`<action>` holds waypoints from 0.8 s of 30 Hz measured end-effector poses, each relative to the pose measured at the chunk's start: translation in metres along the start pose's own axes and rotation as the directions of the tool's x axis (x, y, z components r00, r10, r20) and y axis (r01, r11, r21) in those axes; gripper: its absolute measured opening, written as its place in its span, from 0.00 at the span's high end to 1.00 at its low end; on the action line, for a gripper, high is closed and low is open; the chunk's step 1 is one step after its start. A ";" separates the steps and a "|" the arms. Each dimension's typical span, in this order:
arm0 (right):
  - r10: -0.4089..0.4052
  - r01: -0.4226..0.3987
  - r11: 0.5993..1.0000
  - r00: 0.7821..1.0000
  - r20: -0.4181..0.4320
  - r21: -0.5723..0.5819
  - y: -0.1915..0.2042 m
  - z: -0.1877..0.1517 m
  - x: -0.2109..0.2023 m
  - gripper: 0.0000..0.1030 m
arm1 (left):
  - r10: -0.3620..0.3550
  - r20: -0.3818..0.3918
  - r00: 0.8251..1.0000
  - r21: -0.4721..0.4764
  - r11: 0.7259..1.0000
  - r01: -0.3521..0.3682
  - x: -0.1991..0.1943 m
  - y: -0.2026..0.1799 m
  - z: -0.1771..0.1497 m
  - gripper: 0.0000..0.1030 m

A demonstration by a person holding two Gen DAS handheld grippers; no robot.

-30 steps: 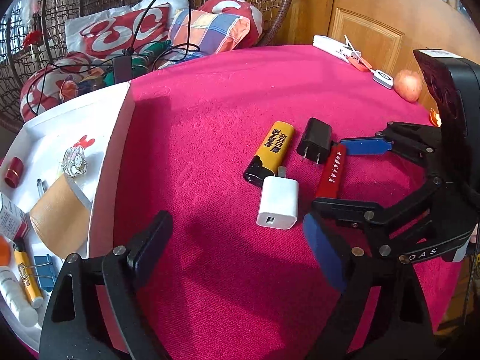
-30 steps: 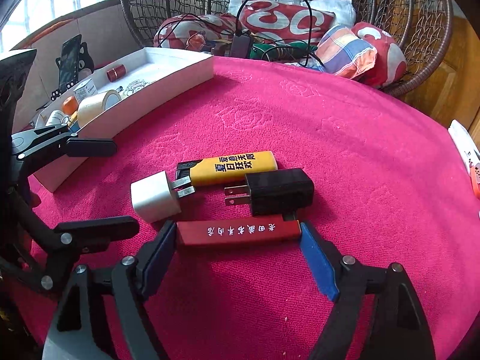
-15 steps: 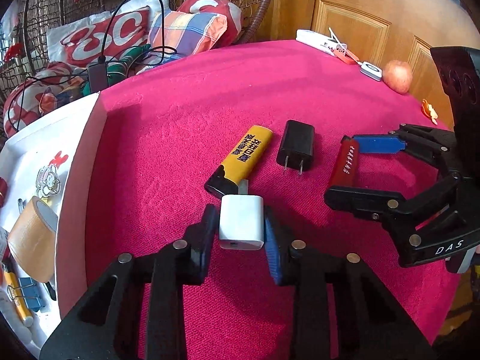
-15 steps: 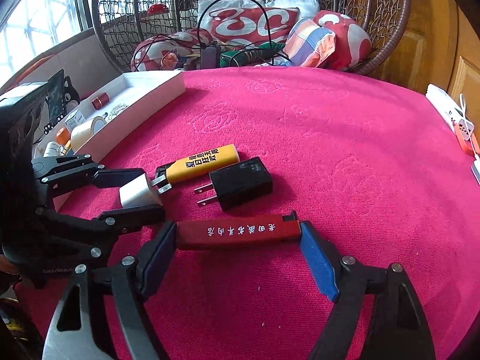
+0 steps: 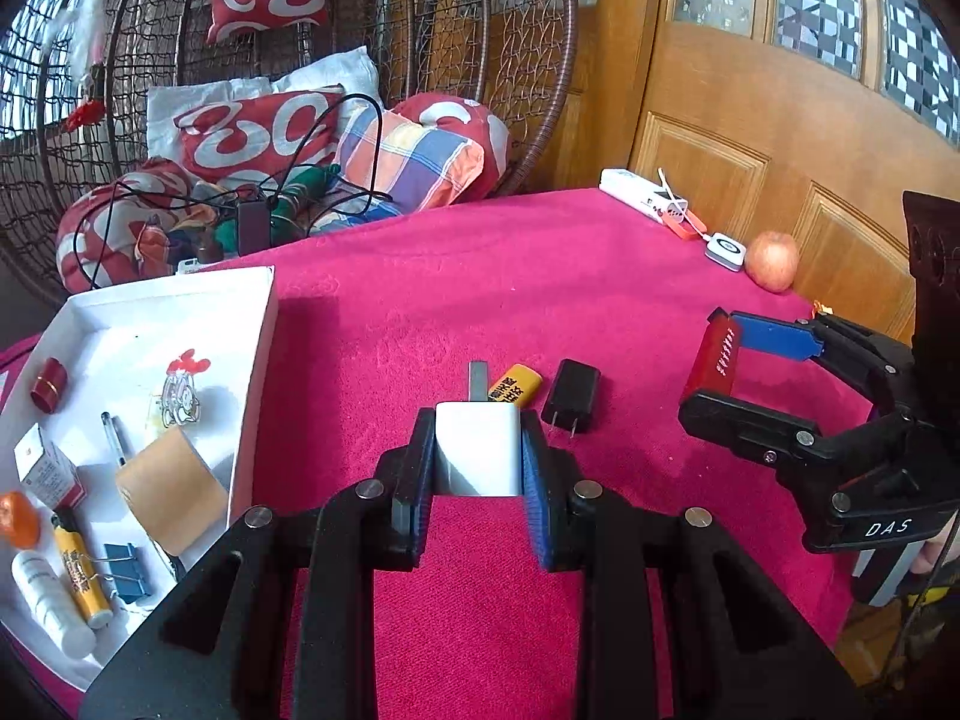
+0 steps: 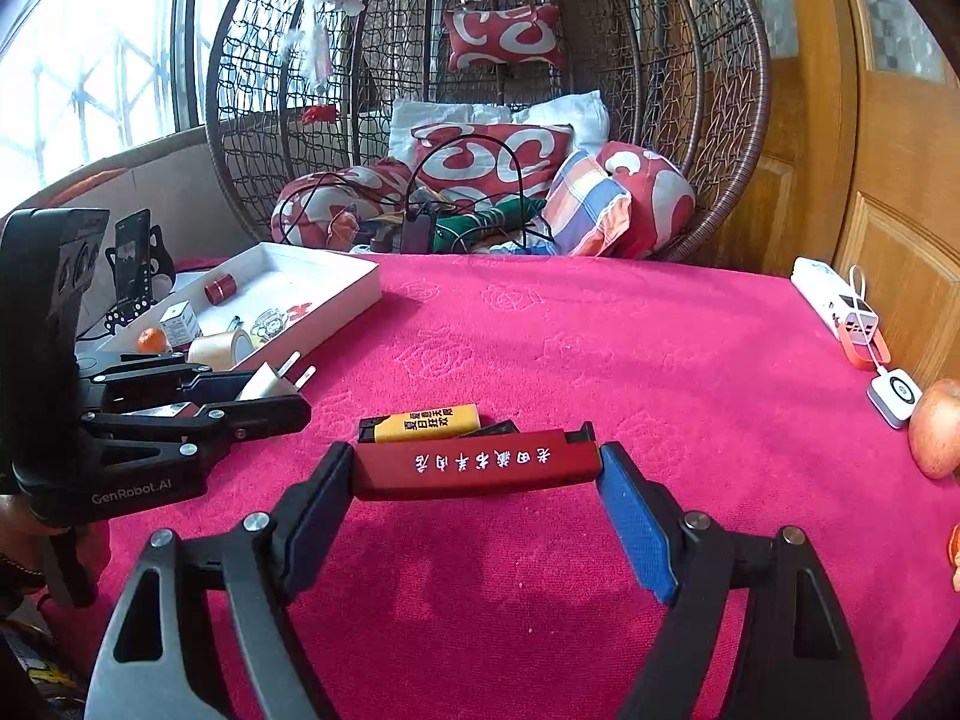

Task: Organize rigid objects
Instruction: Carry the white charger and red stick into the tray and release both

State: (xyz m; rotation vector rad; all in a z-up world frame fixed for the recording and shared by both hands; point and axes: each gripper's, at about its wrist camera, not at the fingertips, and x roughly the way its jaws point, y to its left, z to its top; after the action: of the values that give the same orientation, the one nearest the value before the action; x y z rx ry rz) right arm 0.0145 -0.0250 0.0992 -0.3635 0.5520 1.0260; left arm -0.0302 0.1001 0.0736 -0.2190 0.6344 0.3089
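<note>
Presently, holdings and hazards:
Tray (image 5: pixel 255 360): at 9 o'clock, part filled; tape roll (image 5: pixel 171 495) and binder clip (image 5: pixel 126 570) crowd its near end.
Left gripper (image 5: pixel 478 456): clamped tight on white charger (image 5: pixel 477 450), held above the cloth.
Yellow lighter (image 6: pixel 427 423), black charger (image 5: pixel 571 394): on the cloth at 12 o'clock, awaiting sorting.
Right gripper (image 6: pixel 477 501): spread wide, gripping red lighter (image 6: pixel 477 468) by its ends.
Risk: an end-to-end hold may let the lighter pivot and drop.
Apple (image 5: pixel 772 261): at 2 o'clock, well apart.
</note>
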 end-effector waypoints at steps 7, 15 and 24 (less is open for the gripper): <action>0.017 -0.017 1.000 1.000 0.012 -0.022 0.014 0.006 -0.006 0.21 | 0.015 0.052 0.999 -0.034 0.999 -0.014 -0.023 0.014 0.007 0.76; 0.019 -0.018 0.999 1.000 0.013 -0.047 0.026 0.009 -0.010 0.21 | 0.041 0.087 0.995 -0.088 0.996 -0.033 -0.042 0.033 0.006 0.76; 0.026 -0.025 0.997 1.000 0.012 -0.070 0.037 0.014 -0.012 0.21 | 0.067 0.123 0.990 -0.134 0.990 -0.050 -0.058 0.054 0.006 0.76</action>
State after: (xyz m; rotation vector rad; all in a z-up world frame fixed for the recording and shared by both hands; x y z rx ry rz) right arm -0.0187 -0.0081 0.1168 -0.4125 0.5115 1.0733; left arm -0.0899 0.1392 0.1077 -0.3042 0.4955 0.4181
